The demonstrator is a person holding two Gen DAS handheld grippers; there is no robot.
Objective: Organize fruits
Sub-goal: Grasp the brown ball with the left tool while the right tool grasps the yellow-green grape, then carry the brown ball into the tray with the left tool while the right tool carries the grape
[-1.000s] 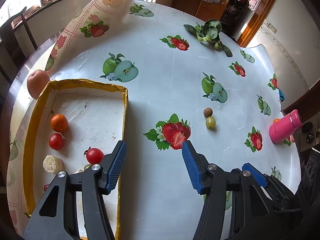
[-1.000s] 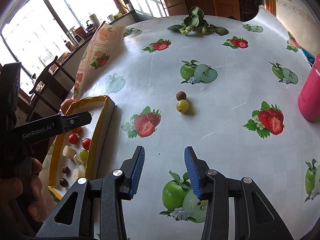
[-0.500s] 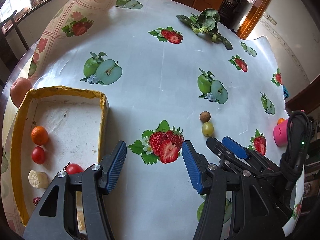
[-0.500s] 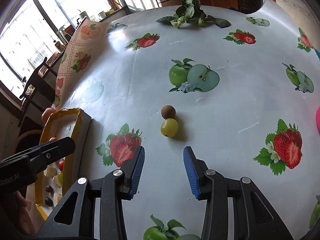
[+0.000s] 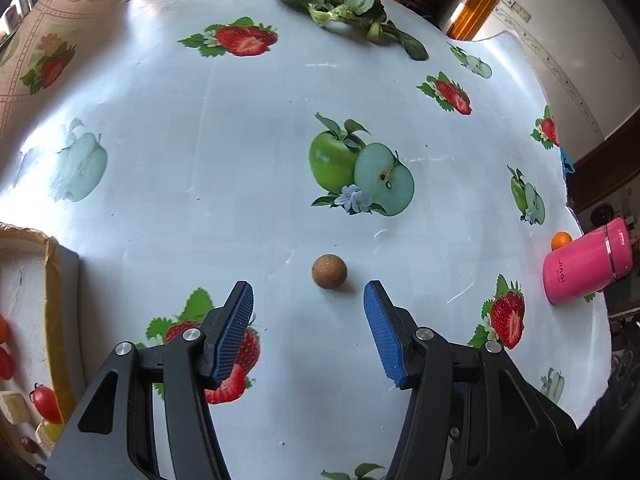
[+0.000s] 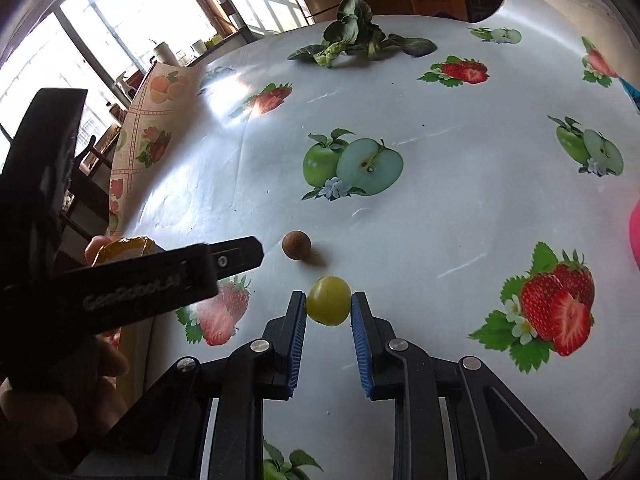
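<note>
A small brown round fruit [image 5: 329, 271] lies on the fruit-print tablecloth just ahead of my open left gripper [image 5: 308, 292]; it also shows in the right wrist view [image 6: 296, 244]. My right gripper [image 6: 329, 300] is shut on a yellow-green round fruit [image 6: 329, 300], its blue pads touching both sides. The yellow-rimmed tray [image 5: 52, 276] at the left holds cherry tomatoes [image 5: 45, 398] and pale fruit pieces. The left gripper's body [image 6: 152, 276] crosses the right wrist view at left.
A pink bottle [image 5: 588, 266] lies at the right table edge with a small orange fruit [image 5: 561, 240] behind it. A leafy green vegetable [image 5: 352, 0] lies at the far side. The cloth's folded-up edge [image 6: 160, 100] rises at far left.
Both grippers moved forward toward the two small fruits. The right gripper closed onto the yellow-green fruit. The left gripper now faces the brown fruit, with the tray slid to its left edge.
</note>
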